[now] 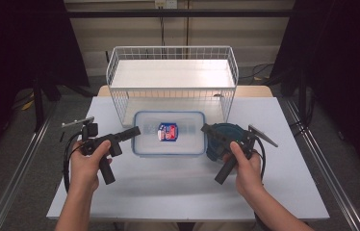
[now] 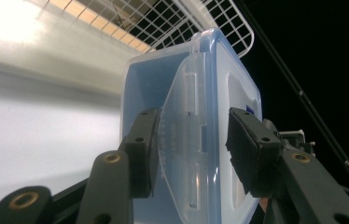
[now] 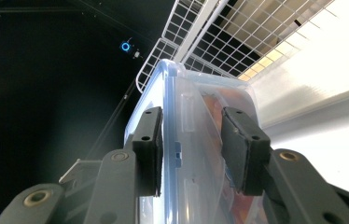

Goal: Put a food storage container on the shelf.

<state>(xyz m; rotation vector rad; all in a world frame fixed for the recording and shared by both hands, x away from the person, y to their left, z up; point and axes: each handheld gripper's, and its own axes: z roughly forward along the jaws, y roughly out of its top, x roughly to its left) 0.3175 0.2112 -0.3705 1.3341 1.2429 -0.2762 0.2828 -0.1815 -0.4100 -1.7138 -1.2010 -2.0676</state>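
White worktop (image 1: 178, 187), wire basket (image 1: 173, 72) behind. Lidded container (image 1: 169, 133) sits between left tongs (image 1: 134, 132) and right tongs (image 1: 206, 129), each clamping one end, apparently for a level two-handed lift

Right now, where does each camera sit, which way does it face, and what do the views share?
High view: above the person's side of the table, looking forward and down on the box and wire basket; both forearms, left tool and right tool show.
Left gripper view: on the left tool, looking along its jaws, which straddle the box's end.
Right gripper view: on the right tool, its jaws on the box's other end.
Shared: box and basket.
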